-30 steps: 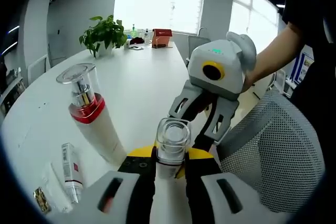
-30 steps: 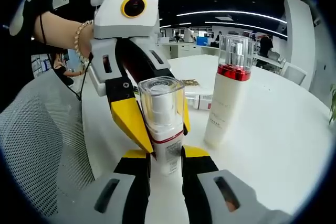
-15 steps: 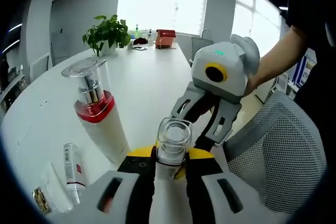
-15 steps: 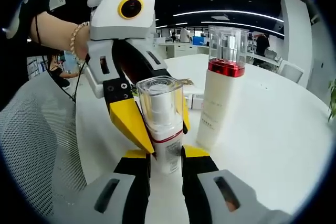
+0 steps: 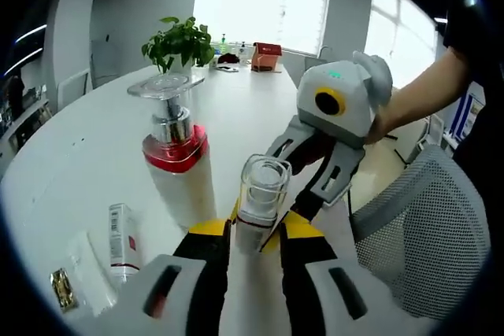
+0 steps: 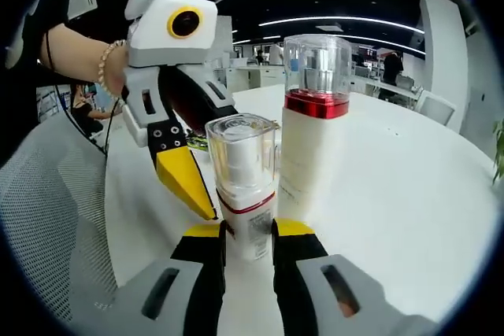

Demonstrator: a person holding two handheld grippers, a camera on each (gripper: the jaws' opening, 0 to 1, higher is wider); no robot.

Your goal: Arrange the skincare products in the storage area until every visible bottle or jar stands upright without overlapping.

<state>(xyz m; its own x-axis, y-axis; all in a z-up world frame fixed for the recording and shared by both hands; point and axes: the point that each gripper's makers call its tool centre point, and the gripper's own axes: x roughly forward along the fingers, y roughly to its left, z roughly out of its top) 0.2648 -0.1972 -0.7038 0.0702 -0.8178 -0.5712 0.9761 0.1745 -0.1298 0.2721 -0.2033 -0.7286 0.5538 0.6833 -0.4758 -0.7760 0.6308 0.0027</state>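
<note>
No text is reading clearly. Printing is showing on the small clear-capped bottle between the right gripper's jaws, on the taller red-collared bottle just behind it, and on the tube lying left of the left gripper, all too small to make out.

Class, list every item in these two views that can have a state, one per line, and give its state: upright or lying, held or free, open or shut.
Small pump bottle: upright, clear cap on, gripped by both grippers.
Tall pump bottle: upright on the table, clear cap on, free.
Small tube: lying flat on the table.
Left gripper: shut on the small pump bottle.
Right gripper: shut on the small pump bottle.
</note>
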